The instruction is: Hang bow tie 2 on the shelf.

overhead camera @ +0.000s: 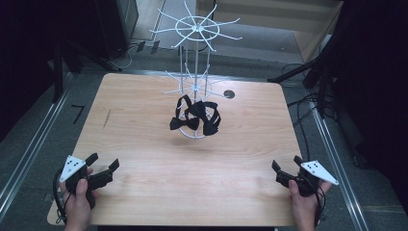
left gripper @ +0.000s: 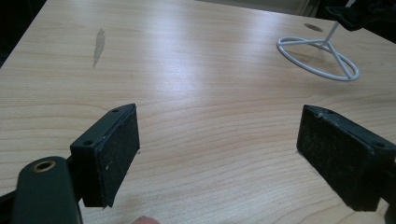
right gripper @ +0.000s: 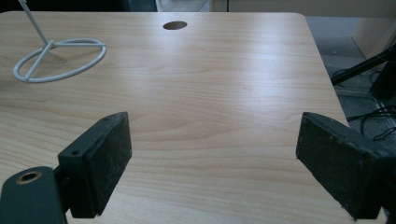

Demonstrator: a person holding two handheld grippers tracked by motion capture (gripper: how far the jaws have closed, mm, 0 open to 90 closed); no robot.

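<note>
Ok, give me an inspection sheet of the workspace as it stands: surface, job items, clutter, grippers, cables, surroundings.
Surface: wooden table, one grey smear near the left side, round cable hole at the back.
Job's things: white wire display rack upright on its ring base; black bow ties hang from its lower arms.
Clutter: nothing seen.
Grippers: left gripper and right gripper open, empty, at the near corners.
Cables: one trails from each gripper; more cables on the floor to the right.
Surroundings: dark stands, floor rails.
</note>
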